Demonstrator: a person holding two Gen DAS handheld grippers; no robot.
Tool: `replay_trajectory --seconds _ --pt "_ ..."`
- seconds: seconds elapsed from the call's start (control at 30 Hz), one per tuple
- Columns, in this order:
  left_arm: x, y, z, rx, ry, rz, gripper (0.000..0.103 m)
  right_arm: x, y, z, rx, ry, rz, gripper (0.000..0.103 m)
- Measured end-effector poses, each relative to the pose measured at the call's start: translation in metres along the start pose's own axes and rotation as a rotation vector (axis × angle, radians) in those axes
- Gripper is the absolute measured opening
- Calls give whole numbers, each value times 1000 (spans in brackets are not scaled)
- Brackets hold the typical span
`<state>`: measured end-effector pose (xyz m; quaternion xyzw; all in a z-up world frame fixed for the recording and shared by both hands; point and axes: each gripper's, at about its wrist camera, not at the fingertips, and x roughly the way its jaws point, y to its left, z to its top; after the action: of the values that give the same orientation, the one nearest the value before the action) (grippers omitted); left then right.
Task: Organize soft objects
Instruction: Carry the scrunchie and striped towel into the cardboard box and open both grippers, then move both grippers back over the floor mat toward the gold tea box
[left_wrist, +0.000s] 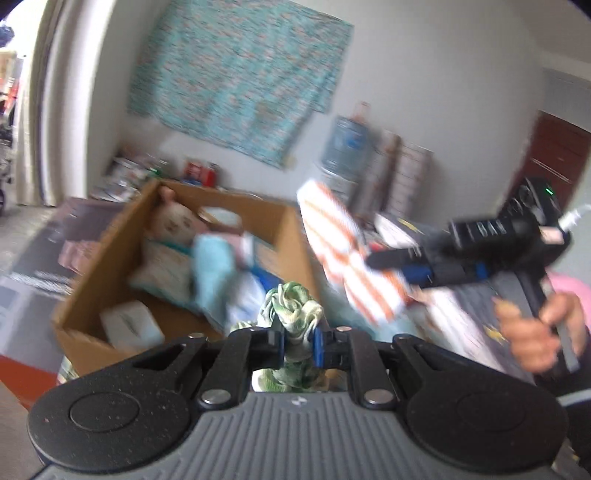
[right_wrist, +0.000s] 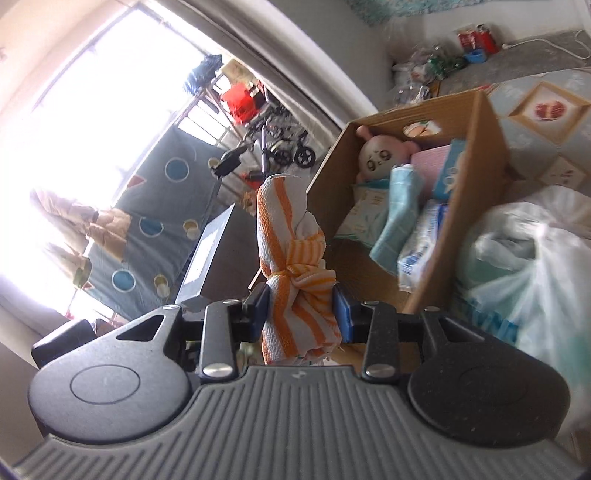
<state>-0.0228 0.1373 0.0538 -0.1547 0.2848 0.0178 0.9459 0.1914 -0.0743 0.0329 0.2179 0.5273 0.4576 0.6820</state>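
Note:
My left gripper (left_wrist: 298, 349) is shut on a green and white crumpled cloth (left_wrist: 291, 314), held just in front of an open cardboard box (left_wrist: 284, 225). My right gripper (right_wrist: 302, 314) is shut on an orange and white striped towel (right_wrist: 291, 266) and holds it in the air beside the box (right_wrist: 487, 125). In the left wrist view the right gripper (left_wrist: 399, 266) hangs to the right of the box with the striped towel (left_wrist: 343, 254) drooping from it. The box holds a plush doll (right_wrist: 376, 155), a light blue towel (right_wrist: 399, 214) and soft packs.
A white plastic bag (right_wrist: 524, 266) lies right of the box on a patterned bed cover (right_wrist: 546, 110). A water bottle (left_wrist: 347, 144) and boards stand by the far wall. Clutter (right_wrist: 472, 40) lies along the wall. A window with a drying rack (right_wrist: 236, 96) is at the left.

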Motion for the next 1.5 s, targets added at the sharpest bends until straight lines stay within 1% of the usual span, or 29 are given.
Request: replay_trajectory --seconds 0.07,0.17,0.23,0.33,0.47,0.53,0.57,0.63,0.67,0.7,0.83,0.87,1.03,1.2,1.4,1.5 --pt "21 17 16 -39 17 44 15 19 2 10 -2 24 -3 36" --pt "59 40 33 -64 45 113 16 42 2 23 -7 48 1 36" --pt "86 54 41 -78 82 156 16 53 -1 30 -5 64 6 36" --pt "120 78 49 -114 146 207 16 72 -6 39 -10 94 -13 36" --pt "152 103 51 -166 221 226 20 95 -17 47 -19 156 -54 36" --pt "162 111 45 -182 251 233 28 102 -22 47 -23 183 -74 36" --pt "166 113 43 -188 260 235 29 106 -24 48 -26 197 -84 36" --pt "171 117 40 -196 274 247 33 113 -27 47 -39 229 -111 36" --pt "173 120 38 -200 280 250 35 117 -28 46 -47 245 -127 36" --pt "172 120 38 -204 280 254 38 120 -28 46 -56 261 -141 36" --pt "171 124 41 -214 257 265 48 133 -23 42 -97 324 -181 36" --pt "168 125 41 -220 250 265 50 136 -20 40 -108 338 -188 36" --pt "154 127 46 -236 197 272 65 156 -12 34 -143 418 -214 37" --pt "140 123 51 -216 149 288 68 179 -9 26 -165 484 -250 37" --pt "130 117 54 -183 111 297 69 204 -7 13 -182 555 -273 39" --pt "126 114 53 -183 106 286 69 207 -7 9 -186 558 -286 42"
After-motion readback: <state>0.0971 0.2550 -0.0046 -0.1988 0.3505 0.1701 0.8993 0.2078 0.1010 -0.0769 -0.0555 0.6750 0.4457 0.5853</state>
